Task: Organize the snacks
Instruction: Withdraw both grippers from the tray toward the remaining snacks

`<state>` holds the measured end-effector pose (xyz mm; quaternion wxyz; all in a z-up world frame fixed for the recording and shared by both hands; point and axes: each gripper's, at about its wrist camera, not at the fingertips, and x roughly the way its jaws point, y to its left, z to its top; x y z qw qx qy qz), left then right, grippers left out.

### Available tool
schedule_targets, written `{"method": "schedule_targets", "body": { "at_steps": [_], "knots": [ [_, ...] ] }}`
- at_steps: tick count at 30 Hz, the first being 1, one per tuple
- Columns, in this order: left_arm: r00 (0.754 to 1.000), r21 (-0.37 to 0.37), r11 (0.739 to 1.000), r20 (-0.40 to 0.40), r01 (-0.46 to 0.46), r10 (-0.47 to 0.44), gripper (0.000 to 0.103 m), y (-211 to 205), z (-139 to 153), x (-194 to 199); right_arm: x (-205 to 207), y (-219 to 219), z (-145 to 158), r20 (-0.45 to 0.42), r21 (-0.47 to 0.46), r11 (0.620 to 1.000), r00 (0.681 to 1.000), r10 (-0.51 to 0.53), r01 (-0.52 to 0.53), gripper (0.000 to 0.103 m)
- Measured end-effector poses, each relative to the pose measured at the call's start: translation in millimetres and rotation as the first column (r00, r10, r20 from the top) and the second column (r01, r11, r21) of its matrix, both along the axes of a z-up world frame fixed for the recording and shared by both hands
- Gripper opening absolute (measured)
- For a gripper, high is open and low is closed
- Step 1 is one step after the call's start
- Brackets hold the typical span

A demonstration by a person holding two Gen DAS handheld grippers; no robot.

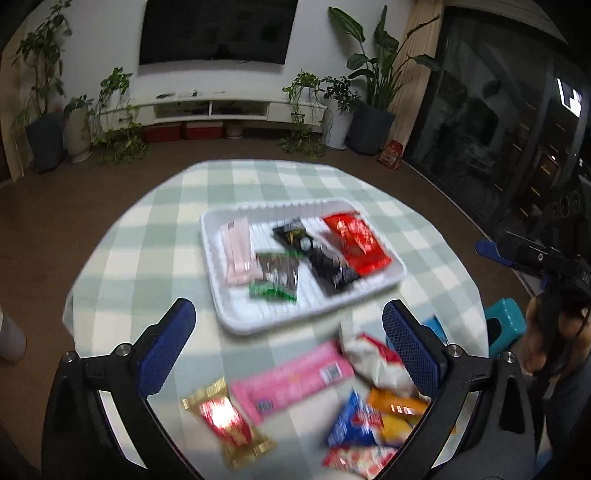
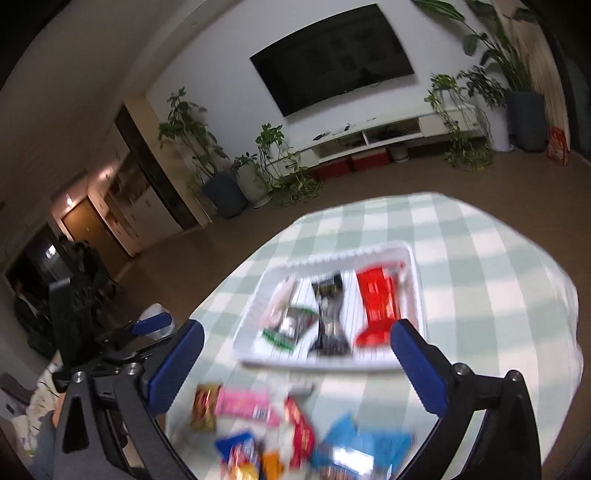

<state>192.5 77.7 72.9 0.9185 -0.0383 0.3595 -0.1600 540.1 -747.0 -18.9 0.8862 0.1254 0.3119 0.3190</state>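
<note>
A white tray [image 1: 236,325] sits mid-table and holds a pale pink packet [image 1: 238,251], a green and black packet [image 1: 277,277], a black packet [image 1: 314,254] and a red packet [image 1: 356,243]. Nearer me, loose snacks lie on the cloth: a long pink bar [image 1: 291,380], a red and gold candy [image 1: 227,421], a white and red bag [image 1: 373,362] and a blue packet [image 1: 351,421]. My left gripper [image 1: 289,308] hangs open above the loose pile, nothing between its fingers. My right gripper [image 2: 297,326] is open and empty too, over the tray [image 2: 417,280] and the blurred pile [image 2: 258,402].
The round table wears a green and white checked cloth [image 1: 147,240]. A teal stool [image 1: 506,321] stands by its right edge. Potted plants [image 1: 373,122], a low white TV bench [image 1: 210,109] and a wall screen [image 1: 218,31] line the far wall. People stand far off [image 2: 83,266].
</note>
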Motion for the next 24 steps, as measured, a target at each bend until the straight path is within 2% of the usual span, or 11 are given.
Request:
{"method": "schedule_targets", "body": {
  "at_steps": [3,5,8,9,10,11,12,13,17,24],
  "knots": [
    [0.989,-0.114,0.989,-0.118,-0.099,0.085,0.103,13.6,-27.4,-35.6,-28.4,-19.8,-23.7,-0.037,0.039,0.998,0.999,-0.040,0.042,0.103],
    [0.969,-0.199,0.959,-0.183,-0.204,0.168,0.103,28.1,-54.5,-63.3,-44.6,-32.2,-46.5,-0.092,0.082,0.993,0.993,-0.080,0.088,0.103],
    [0.941,-0.260,0.918,-0.240,-0.301,0.241,0.103,40.2,-87.8,-92.6,-60.8,-46.6,-80.0,-0.189,0.143,0.976,0.972,-0.138,0.166,0.103],
    [0.929,-0.255,0.911,-0.270,-0.324,0.254,0.102,41.8,-97.4,-96.6,-62.7,-46.7,-88.3,-0.216,0.133,0.974,0.965,-0.152,0.183,0.103],
    [0.909,-0.220,0.910,-0.314,-0.350,0.274,0.102,39.4,-103.5,-99.4,-63.2,-44.9,-94.6,-0.237,0.113,0.976,0.959,-0.157,0.188,0.102],
    [0.912,-0.213,0.915,-0.308,-0.343,0.270,0.102,37.8,-103.3,-102.1,-62.7,-40.6,-99.2,-0.255,0.091,0.980,0.955,-0.149,0.177,0.102],
    [0.926,-0.199,0.927,-0.276,-0.318,0.258,0.102,31.7,-97.7,-106.2,-62.6,-36.8,-99.9,-0.249,0.079,0.983,0.958,-0.141,0.165,0.100],
    [0.929,-0.185,0.932,-0.263,-0.312,0.259,0.102,28.4,-95.4,-107.0,-63.5,-34.9,-99.5,-0.230,0.067,0.985,0.963,-0.142,0.161,0.100],
    [0.923,-0.155,0.938,-0.286,-0.309,0.256,0.102,15.7,-103.2,-112.2,-71.8,-33.2,-99.1,-0.169,0.031,0.986,0.973,-0.156,0.164,0.100],
    [0.926,-0.199,0.935,-0.301,-0.294,0.227,0.102,-1.7,-104.5,-111.6,-73.7,-28.7,-101.0,-0.151,-0.010,0.990,0.978,-0.142,0.142,0.082]
  ]
}}
